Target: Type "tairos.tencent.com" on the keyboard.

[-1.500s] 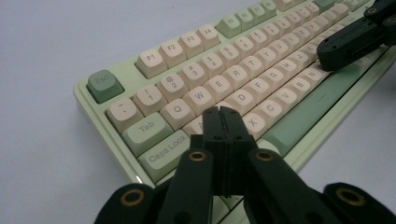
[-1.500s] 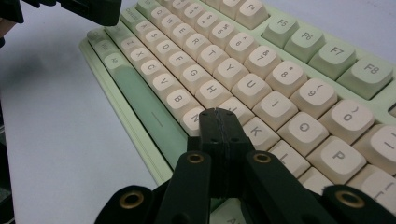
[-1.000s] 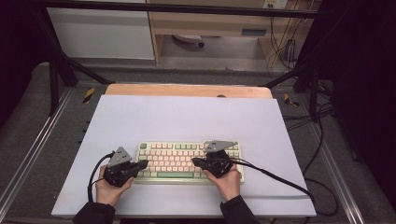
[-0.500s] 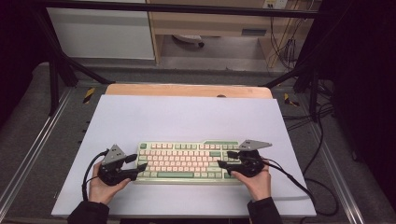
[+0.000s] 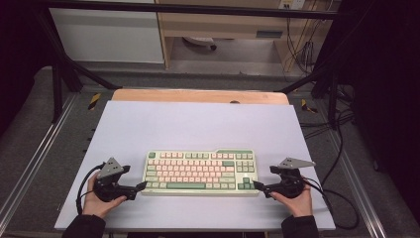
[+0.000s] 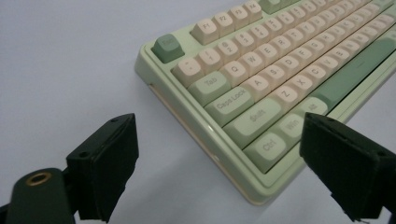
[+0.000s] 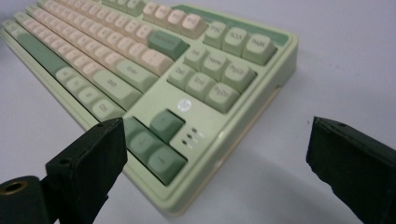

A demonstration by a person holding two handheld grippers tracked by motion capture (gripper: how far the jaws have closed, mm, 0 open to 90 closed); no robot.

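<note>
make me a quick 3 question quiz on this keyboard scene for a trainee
1. True or false: the left gripper is clamped on the pale green keyboard with cream keys.
2. Which corner of the keyboard does the right gripper face in the high view? A) far left B) near right C) far right
3. Fill in: the keyboard lies on a flat ______ mat.

Key
1. False. Its jaws have just been opening and stand wide apart beside the keyboard's near left corner, with no pad pressing on it.
2. B. The right gripper view shows the arrow keys at that corner between its open jaws.
3. Pale lilac-grey.
</note>
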